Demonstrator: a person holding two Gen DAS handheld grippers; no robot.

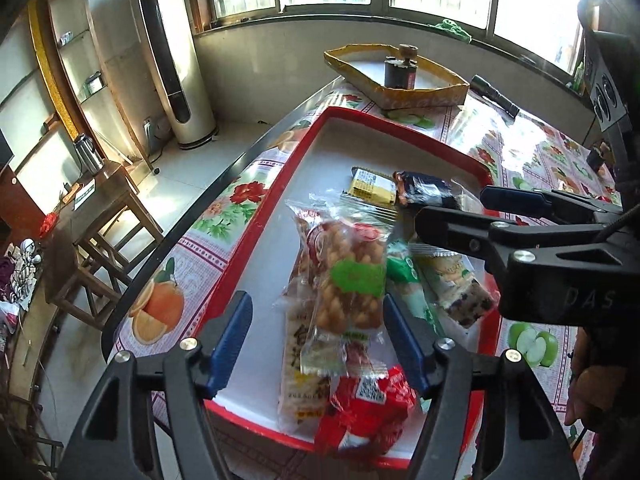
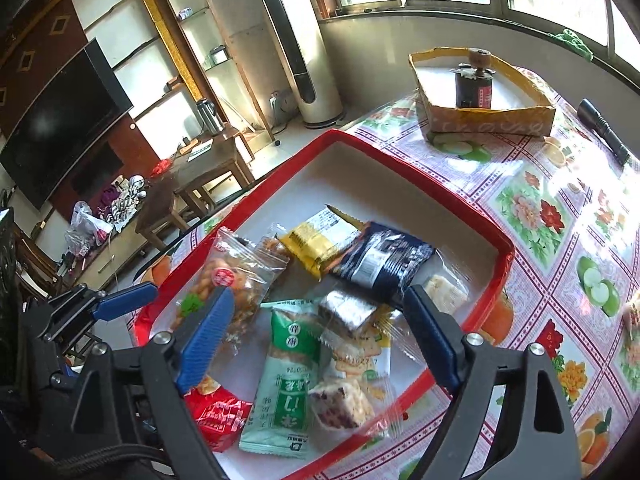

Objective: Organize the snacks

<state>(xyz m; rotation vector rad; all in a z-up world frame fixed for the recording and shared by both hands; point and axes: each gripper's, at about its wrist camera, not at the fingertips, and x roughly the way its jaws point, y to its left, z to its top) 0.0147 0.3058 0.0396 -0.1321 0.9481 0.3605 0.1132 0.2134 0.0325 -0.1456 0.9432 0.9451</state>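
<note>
A red-rimmed white tray (image 1: 308, 136) (image 2: 472, 224) on the flowered table holds several snack packets. My left gripper (image 1: 320, 344) is open just above a clear pack of peanuts (image 1: 348, 280), with a red packet (image 1: 368, 408) under its fingers. My right gripper (image 2: 320, 336) is open over a green packet (image 2: 286, 384), a silver-wrapped bar (image 2: 348, 312) and a cereal bar (image 2: 344, 400). A yellow packet (image 2: 316, 244) and a dark blue packet (image 2: 380, 260) lie farther in. The right gripper shows in the left wrist view (image 1: 452, 208), the left gripper in the right wrist view (image 2: 128, 298).
A yellow cardboard box (image 1: 420, 96) (image 2: 488, 120) with a dark jar (image 2: 472, 88) stands at the table's far end. A black flashlight (image 2: 604, 128) lies beside it. The table edge runs along the left, with a wooden stool (image 1: 104, 216) below.
</note>
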